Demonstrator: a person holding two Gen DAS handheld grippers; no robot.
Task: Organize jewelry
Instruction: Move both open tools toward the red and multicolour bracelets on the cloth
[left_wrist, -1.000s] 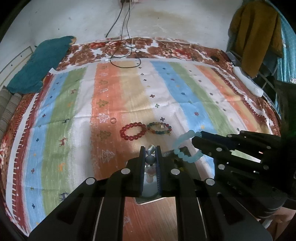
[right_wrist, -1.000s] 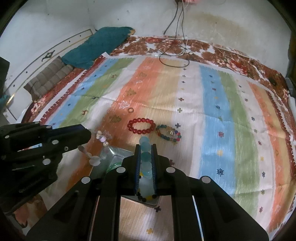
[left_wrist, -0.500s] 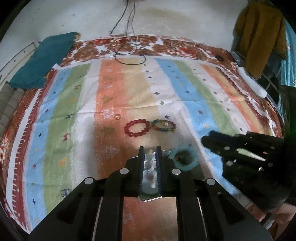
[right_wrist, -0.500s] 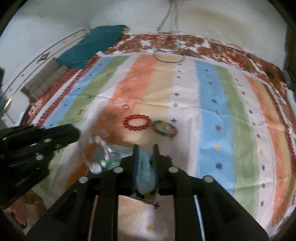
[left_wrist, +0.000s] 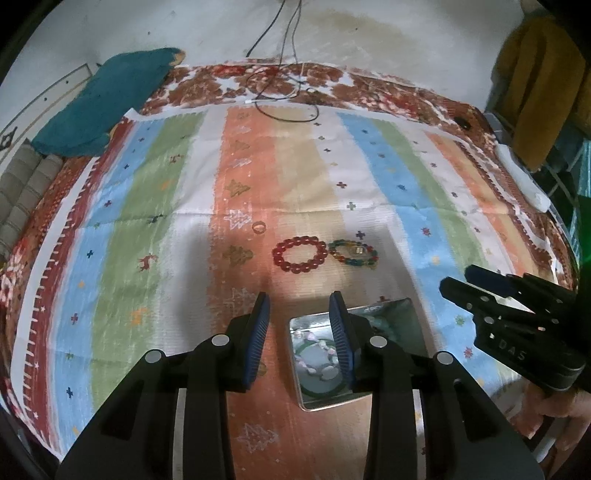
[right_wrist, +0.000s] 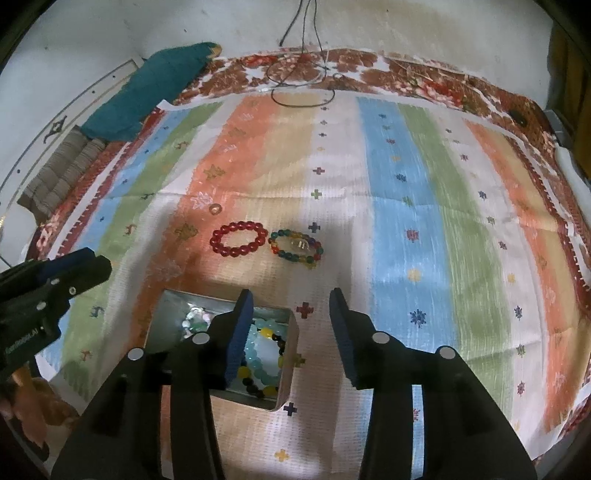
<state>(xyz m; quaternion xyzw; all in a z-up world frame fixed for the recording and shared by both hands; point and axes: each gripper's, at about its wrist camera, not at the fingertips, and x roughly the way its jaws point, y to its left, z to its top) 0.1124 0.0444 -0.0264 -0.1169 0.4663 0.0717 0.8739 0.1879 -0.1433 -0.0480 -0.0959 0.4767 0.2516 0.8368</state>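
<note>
A metal tin (left_wrist: 410, 314) (right_wrist: 164, 306) lies on the striped cloth and holds several bead bracelets, among them a pale aqua one (right_wrist: 264, 352) and a clear one (left_wrist: 317, 354). A red bead bracelet (left_wrist: 300, 253) (right_wrist: 239, 238) and a multicolour bead bracelet (left_wrist: 352, 253) (right_wrist: 296, 248) lie side by side beyond the tin. A small ring (left_wrist: 259, 227) (right_wrist: 214, 209) lies further left. My left gripper (left_wrist: 299, 317) is open and empty over the tin's left side. My right gripper (right_wrist: 291, 314) is open and empty over the tin's right edge.
The striped cloth (left_wrist: 155, 206) covers a bed with a floral border. A teal cushion (left_wrist: 110, 99) lies at the back left. Black cables (left_wrist: 284, 92) coil at the back middle. A yellow garment (left_wrist: 535, 85) hangs at the right.
Both grippers have opened. The clear bracelet left my left gripper and the aqua bracelet left my right gripper; both now lie in the tin. Both grippers have drawn back and up.
</note>
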